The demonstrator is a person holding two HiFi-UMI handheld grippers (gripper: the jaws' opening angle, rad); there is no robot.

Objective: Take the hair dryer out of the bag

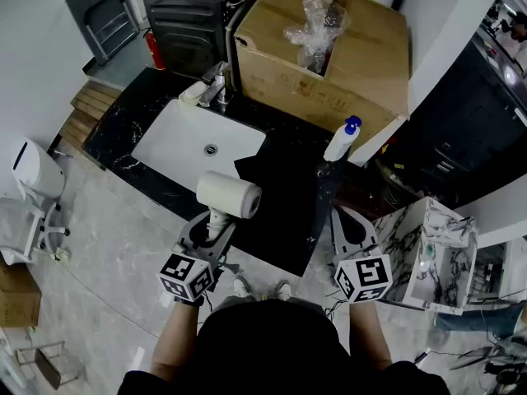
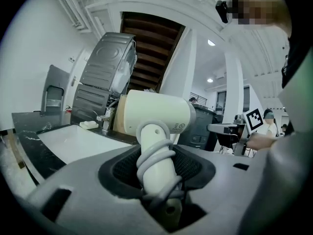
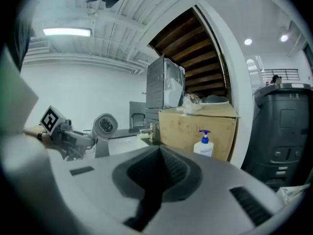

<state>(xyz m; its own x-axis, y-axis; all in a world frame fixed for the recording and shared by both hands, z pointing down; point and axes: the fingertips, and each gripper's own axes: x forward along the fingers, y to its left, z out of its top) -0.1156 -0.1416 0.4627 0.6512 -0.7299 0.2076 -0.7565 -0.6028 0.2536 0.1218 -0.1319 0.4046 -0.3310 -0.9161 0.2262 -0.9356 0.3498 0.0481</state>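
My left gripper [image 1: 216, 222] is shut on the handle of a cream hair dryer [image 1: 229, 194], which it holds up above the counter's front edge. In the left gripper view the hair dryer [image 2: 156, 114] stands upright between the pads of the left gripper [image 2: 159, 176], its grey cord wound round the handle. A black bag [image 1: 276, 208] lies flat on the dark counter between the two grippers. My right gripper [image 1: 346, 218] hangs to the bag's right. In the right gripper view the right gripper [image 3: 159, 161] is shut with nothing between its jaws, and the hair dryer [image 3: 104, 126] shows at the left.
A white sink [image 1: 177, 151] with a faucet [image 1: 216, 85] is set in the black marble counter [image 1: 123, 130]. A large cardboard box [image 1: 362, 64] stands behind, with a white pump bottle [image 1: 342, 141] in front of it. A marble-patterned cabinet [image 1: 428, 253] is at the right.
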